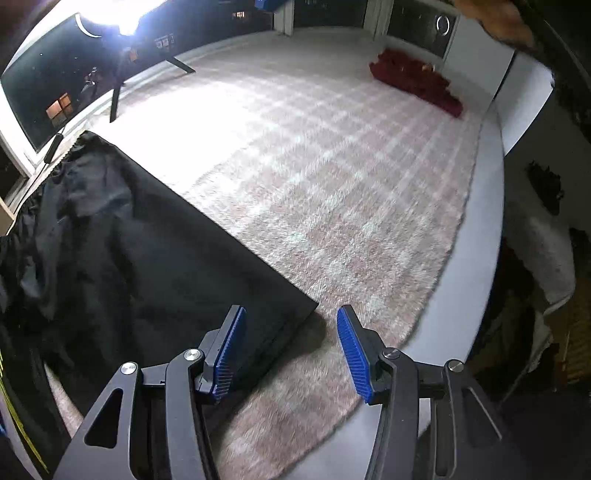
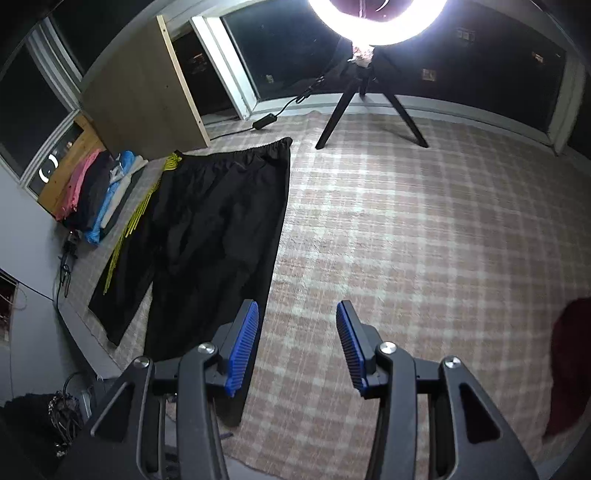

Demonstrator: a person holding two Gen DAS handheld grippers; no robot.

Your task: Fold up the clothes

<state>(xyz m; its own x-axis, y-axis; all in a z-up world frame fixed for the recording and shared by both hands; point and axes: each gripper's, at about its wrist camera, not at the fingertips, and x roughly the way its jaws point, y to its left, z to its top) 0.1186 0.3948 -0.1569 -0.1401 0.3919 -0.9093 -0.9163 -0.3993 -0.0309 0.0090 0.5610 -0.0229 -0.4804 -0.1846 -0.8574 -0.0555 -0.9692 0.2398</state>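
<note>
Trousers (image 2: pixel 207 236), black with yellow side stripes, lie flat on the rug (image 2: pixel 406 240), waistband toward the windows, legs toward the camera; the lower hem of the nearer leg is hidden behind the right gripper's left finger. No brand, label or legible writing shows on them or anywhere else in either view. Rug: pink-and-white plaid, covering most of the floor; its near edge is cut off by the frame. Windows (image 2: pixel 288 48): dark, showing only faint lit squares outside and reflections of the lamp. Board (image 2: pixel 144 96): a tan panel leaning by the wall. Ring lamp (image 2: pixel 376 22) on a tripod: overexposed, its centre unreadable. Pile (image 2: pixel 99 192) of folded clothes in pink, dark and blue beside the trousers; single items cannot be told apart. Red cloth (image 1: pixel 417 81): a crumpled heap at the rug's far edge, also cut off at the right margin of the right wrist view. Left gripper (image 1: pixel 291 350): jaws parted, nothing between them, hovering over a corner of the trousers (image 1: pixel 147 258). Right gripper (image 2: pixel 295 347): jaws parted, empty, over bare rug just beside the trouser leg.
</note>
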